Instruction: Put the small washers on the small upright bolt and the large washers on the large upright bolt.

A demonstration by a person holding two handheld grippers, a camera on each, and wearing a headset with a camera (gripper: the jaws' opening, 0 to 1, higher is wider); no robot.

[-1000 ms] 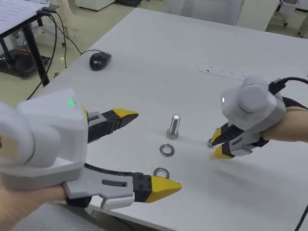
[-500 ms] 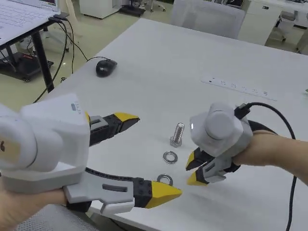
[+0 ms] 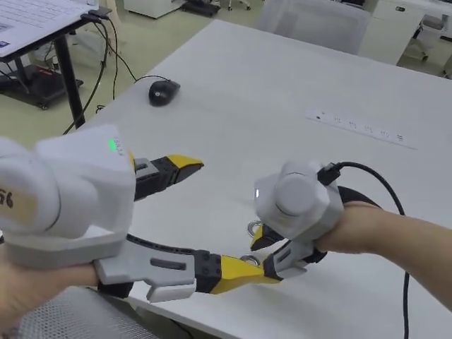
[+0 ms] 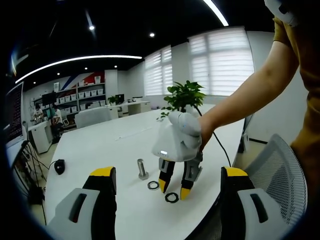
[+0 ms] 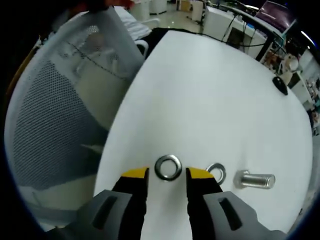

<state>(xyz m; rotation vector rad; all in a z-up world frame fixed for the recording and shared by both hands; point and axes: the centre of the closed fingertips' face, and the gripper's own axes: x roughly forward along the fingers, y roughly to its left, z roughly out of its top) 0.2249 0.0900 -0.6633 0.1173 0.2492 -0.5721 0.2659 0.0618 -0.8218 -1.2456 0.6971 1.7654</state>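
A black computer mouse lies near the left edge of the white surface, its cable running off that side. A long white power strip lies flat, well apart from it. A grey mesh chair stands at the surface's edge. In the left gripper view, a leafy green plant stands before blind-covered windows.
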